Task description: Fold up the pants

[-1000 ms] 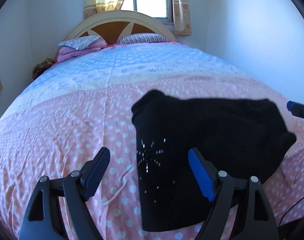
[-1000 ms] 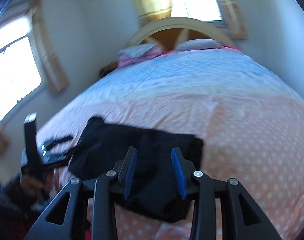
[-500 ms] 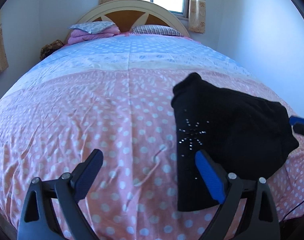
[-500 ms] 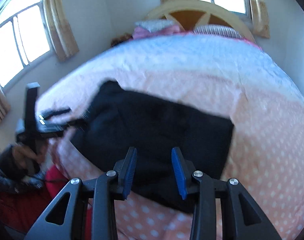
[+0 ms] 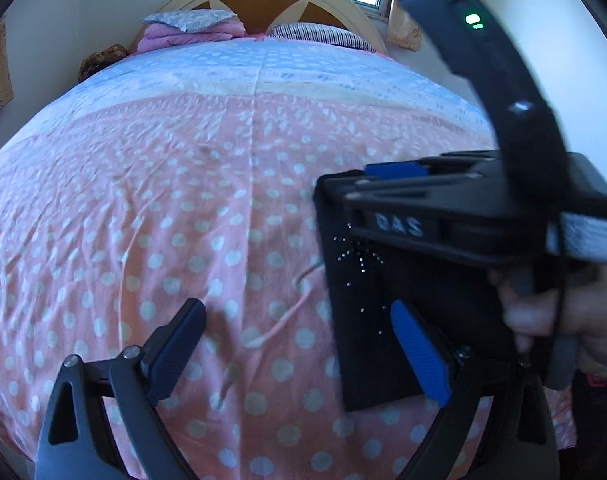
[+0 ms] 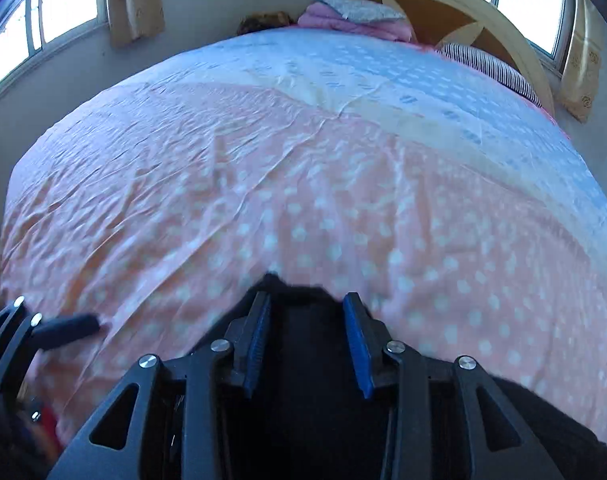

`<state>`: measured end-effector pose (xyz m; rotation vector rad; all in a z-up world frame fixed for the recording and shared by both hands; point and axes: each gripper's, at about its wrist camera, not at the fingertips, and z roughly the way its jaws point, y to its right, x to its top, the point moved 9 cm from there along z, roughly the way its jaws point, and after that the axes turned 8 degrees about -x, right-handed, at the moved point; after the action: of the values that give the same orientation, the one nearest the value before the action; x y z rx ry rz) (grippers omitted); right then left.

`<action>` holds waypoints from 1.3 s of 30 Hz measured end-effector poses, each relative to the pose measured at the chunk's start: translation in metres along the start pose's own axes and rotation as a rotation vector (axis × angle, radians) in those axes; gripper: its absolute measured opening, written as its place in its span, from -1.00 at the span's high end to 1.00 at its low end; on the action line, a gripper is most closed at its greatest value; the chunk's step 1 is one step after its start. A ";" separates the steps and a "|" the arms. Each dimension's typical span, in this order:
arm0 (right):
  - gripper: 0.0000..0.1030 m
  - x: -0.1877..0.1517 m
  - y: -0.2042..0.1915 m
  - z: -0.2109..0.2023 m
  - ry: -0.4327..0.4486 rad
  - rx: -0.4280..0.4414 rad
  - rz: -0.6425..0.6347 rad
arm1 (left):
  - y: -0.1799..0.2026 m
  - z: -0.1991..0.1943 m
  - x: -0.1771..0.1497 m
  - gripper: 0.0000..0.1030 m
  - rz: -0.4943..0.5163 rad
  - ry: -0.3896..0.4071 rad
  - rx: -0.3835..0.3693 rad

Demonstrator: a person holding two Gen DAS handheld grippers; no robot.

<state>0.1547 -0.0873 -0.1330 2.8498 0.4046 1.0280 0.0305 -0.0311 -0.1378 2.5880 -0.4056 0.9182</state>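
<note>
The black pants (image 5: 367, 280) lie folded into a block with small sparkling studs on the pink polka-dot bedspread (image 5: 183, 200), near the bed's front edge. My left gripper (image 5: 303, 332) is open wide and empty, just left of the pants, its right finger over their left edge. My right gripper (image 6: 307, 332) is open and hovers low over the pants (image 6: 303, 360), nothing between its fingers. It also shows in the left wrist view (image 5: 395, 170), reaching across the pants from the right, held by a hand (image 5: 563, 320).
The bed's wooden headboard (image 5: 287, 4) and pillows (image 5: 191, 26) are at the far end. Windows with yellow curtains (image 6: 131, 0) are on the walls. The left gripper's finger (image 6: 67, 326) shows at the right wrist view's lower left.
My right gripper swung in over the pants from the right and dropped low over them. My left gripper shifted slightly left and stayed open.
</note>
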 end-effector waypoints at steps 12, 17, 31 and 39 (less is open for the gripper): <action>0.19 0.011 0.021 -0.034 0.107 0.175 0.216 | -0.001 -0.007 0.004 -0.96 -0.024 0.001 -0.029; -0.27 -0.012 0.073 -0.114 0.256 0.169 0.406 | 0.001 -0.019 0.015 -0.96 0.030 0.046 -0.006; -0.43 -0.206 0.232 -0.148 0.181 -0.089 0.937 | 0.046 0.021 0.035 -0.98 -0.048 -0.006 -0.241; -0.41 -0.181 0.181 -0.135 0.129 -0.049 0.720 | 0.066 0.023 0.034 -0.56 0.004 -0.016 -0.305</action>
<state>-0.0258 -0.3121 -0.1095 2.9306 -0.6879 1.2804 0.0435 -0.1046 -0.1166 2.3182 -0.5120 0.7706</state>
